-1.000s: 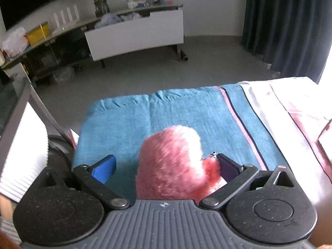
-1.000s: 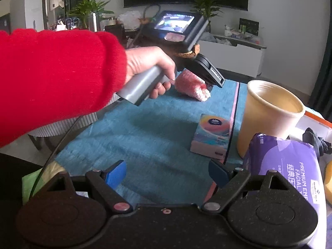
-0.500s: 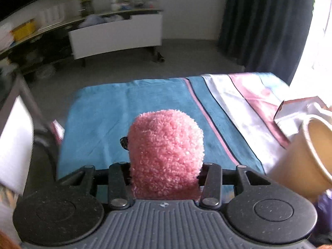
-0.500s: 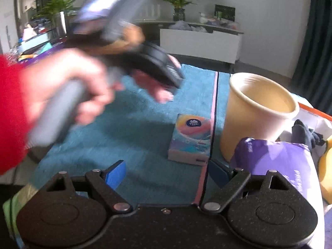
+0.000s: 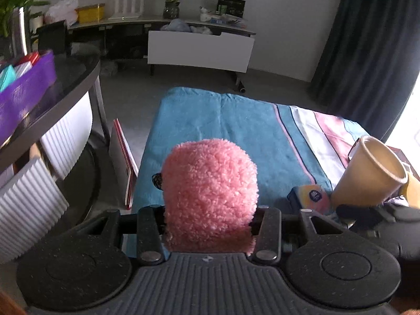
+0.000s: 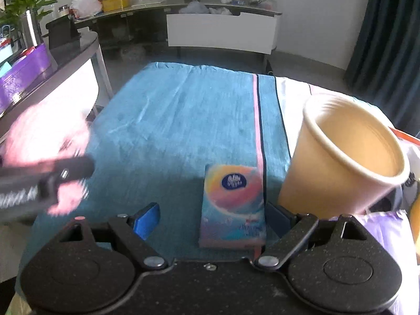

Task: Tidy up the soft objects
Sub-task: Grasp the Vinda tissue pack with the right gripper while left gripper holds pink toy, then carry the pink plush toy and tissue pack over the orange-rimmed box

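Note:
A fluffy pink plush toy [image 5: 210, 191] fills the middle of the left wrist view, squeezed between the jaws of my left gripper [image 5: 208, 221], which is shut on it above the blue towel [image 5: 236, 126]. In the right wrist view the same plush [image 6: 44, 134] and the left gripper [image 6: 50, 178] are a blur at the left edge. My right gripper [image 6: 212, 218] is open low over the towel [image 6: 183, 118]. A colourful tissue pack [image 6: 233, 199] lies between its blue fingertips, with a gap on the left side.
A tall tan paper cup [image 6: 341, 157] stands just right of the tissue pack, with a purple wipes pack [image 6: 388, 236] beside it. A dark curved table [image 5: 65, 78] with a purple box is at the left. Grey floor and a white cabinet [image 5: 199, 50] lie beyond.
The left gripper closed on the pink plush and carried it up and toward me. The right gripper moved forward until the tissue pack came between its fingers.

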